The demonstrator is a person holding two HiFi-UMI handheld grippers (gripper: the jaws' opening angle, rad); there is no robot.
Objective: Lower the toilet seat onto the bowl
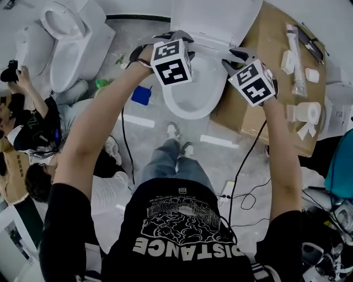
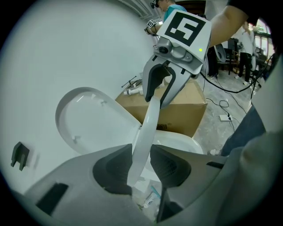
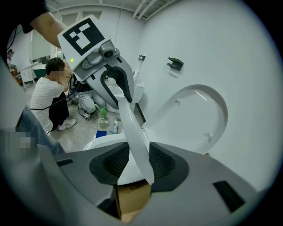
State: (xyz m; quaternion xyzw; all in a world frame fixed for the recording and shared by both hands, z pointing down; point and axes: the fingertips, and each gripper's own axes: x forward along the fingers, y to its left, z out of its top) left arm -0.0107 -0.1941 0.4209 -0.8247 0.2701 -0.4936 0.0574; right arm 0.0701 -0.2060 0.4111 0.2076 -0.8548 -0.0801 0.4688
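At the person's twelve o'clock in the head view stands a toilet, its lid point(image 1: 215, 16) up against the wall and its bowl point(image 1: 187, 112) open below. The seat point(image 2: 148, 126) is tilted between lid and bowl, its front edge lifted off the rim.

The left gripper point(image 2: 142, 165) has the seat's rim at the nine o'clock side. Its jaws stand fairly wide, with the white rim filling the gap and the pads seemingly pressed on it, though the contact is hard to judge on one side. The right gripper point(image 3: 135, 163) holds the rim at the three o'clock side in the same way, its pads closed against the rim. Each gripper view shows the other gripper clamped further along the ring.

A cardboard box point(image 1: 265, 71) sits just beside the bowl at its two o'clock. Two more toilets point(image 1: 66, 38) stand at ten o'clock, and people point(image 1: 33, 126) sit on the floor at nine o'clock.
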